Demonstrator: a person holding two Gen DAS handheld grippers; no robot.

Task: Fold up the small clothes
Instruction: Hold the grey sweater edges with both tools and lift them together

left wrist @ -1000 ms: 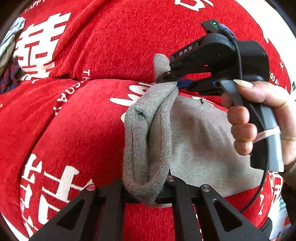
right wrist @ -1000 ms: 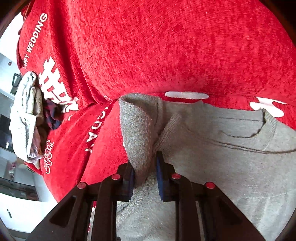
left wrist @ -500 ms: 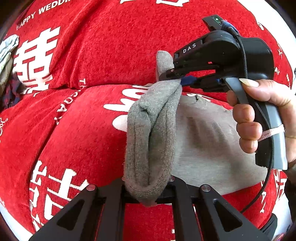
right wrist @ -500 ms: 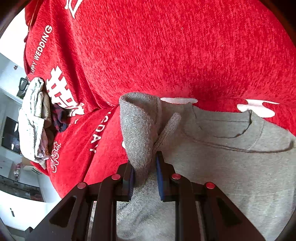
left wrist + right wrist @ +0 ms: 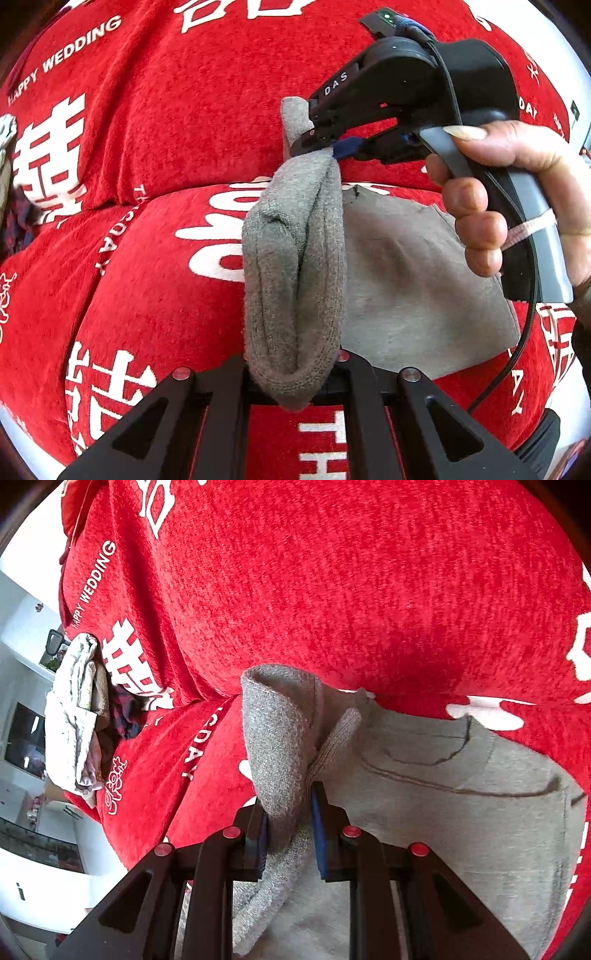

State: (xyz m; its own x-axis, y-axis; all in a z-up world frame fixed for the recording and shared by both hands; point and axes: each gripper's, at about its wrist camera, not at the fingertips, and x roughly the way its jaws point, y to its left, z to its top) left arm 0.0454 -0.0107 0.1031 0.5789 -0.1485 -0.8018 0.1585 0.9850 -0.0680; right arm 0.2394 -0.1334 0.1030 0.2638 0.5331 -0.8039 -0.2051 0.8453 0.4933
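Red sofa cover [image 5: 155, 155], plush, printed with white characters and "HAPPY WEDDING"; a seat and a back cushion are draped by it.

Grey knit garment [image 5: 406, 280], small, collar opening seen in the right wrist view [image 5: 443, 812]; most of it is spread flat on the seat. One side edge is lifted off the seat and gathered into a thick roll [image 5: 295, 280], strung between the two tools.

Pile of other clothes [image 5: 77, 716] at the sofa's far end, well apart.

Left gripper [image 5: 291, 369]: fingers pressed together on the near end of the roll. Right gripper [image 5: 288, 834]: blue pads pinching a fold of the same edge; a hand [image 5: 509, 199] is wrapped round its handle.

Step judged: first lengthwise fold, edge raised, not yet laid. Next move calls for both ends to be carried across the body together, kept taut and level, then lowered before release.
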